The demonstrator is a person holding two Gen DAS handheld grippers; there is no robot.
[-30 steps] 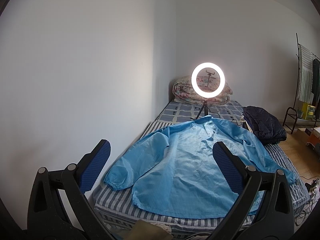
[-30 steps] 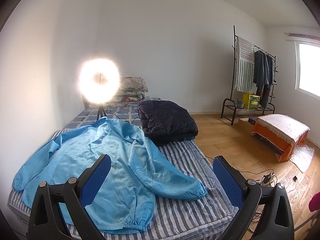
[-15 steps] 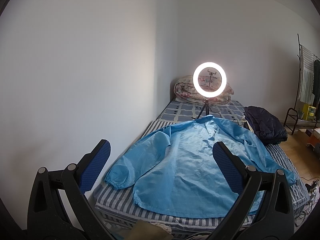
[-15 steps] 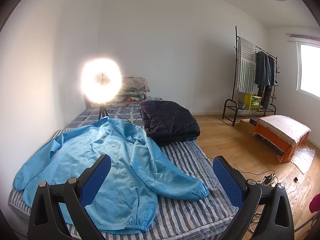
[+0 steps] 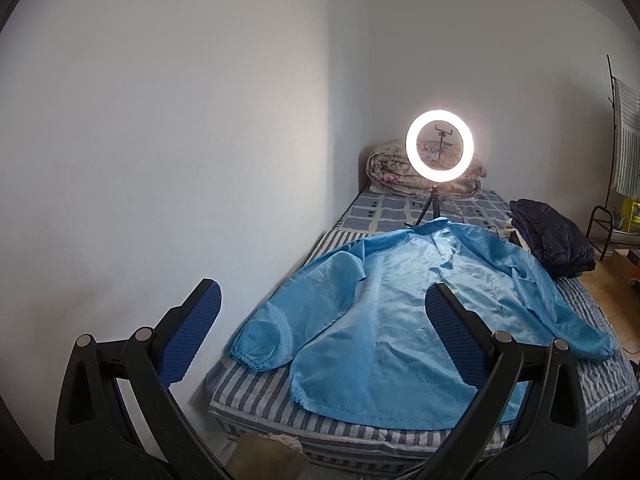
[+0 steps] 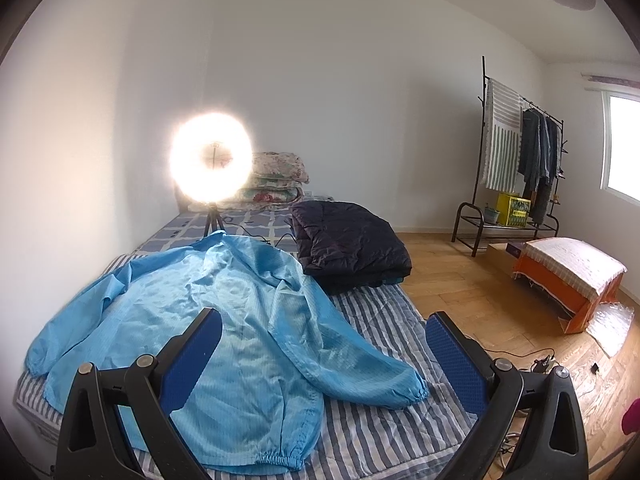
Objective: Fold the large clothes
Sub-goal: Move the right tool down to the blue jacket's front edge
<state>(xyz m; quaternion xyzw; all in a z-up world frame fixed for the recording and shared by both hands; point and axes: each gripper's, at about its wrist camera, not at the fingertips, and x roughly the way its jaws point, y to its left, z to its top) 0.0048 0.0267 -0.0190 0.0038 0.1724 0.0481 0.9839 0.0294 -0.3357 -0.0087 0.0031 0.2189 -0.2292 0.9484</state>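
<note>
I held my left gripper (image 5: 322, 324) and right gripper (image 6: 324, 354) wide open and empty, above the bed's (image 6: 372, 436) near end. The blue jacket (image 5: 396, 320) lay spread flat on it, sleeves out, collar toward the ring light (image 5: 439, 146).

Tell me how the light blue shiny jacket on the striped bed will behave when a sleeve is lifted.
The light blue shiny jacket looks thin and creased, so probably floppy and light. Its sheen suggests it may slip between the pads.
</note>
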